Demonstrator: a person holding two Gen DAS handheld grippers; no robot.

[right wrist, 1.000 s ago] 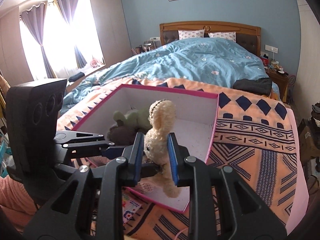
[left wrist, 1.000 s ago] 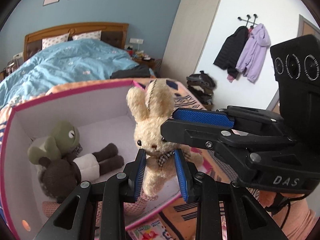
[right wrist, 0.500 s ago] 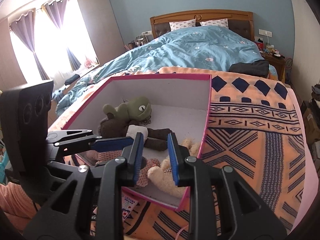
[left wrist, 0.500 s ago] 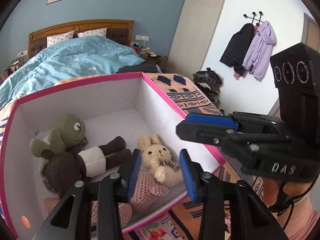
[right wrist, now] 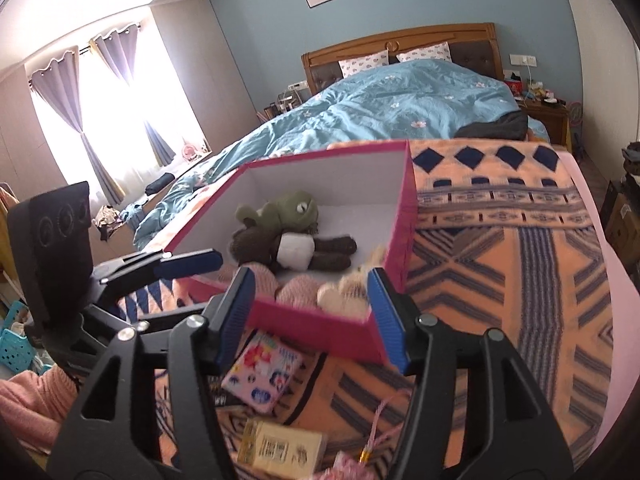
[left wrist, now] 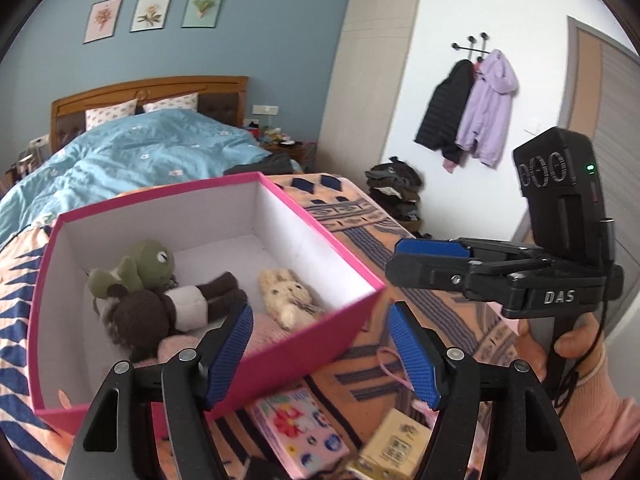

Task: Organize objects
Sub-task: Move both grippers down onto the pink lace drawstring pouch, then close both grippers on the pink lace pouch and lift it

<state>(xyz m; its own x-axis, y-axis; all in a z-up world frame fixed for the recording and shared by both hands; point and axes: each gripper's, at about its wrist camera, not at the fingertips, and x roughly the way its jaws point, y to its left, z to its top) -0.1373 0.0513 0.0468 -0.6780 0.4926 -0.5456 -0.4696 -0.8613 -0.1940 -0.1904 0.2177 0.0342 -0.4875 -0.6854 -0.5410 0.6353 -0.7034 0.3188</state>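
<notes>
— Where's the cream rabbit (left wrist: 286,296)?

— I see it lying in the pink box (left wrist: 312,344) on the bed, just beside the brown bear (left wrist: 168,308) and green frog (left wrist: 150,258).

— And your claws?

— My left claw (left wrist: 320,356) and right claw (right wrist: 312,316) are both opening, nothing between their pads, hanging near the box's front edge.

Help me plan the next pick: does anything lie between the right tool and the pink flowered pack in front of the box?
Nothing visible does. The pink flowered pack lies uncovered on the blanket below the right tool, whose jaws are opening with nothing gripped. The yellow carton sits nearer, beside it, not over it.
</notes>
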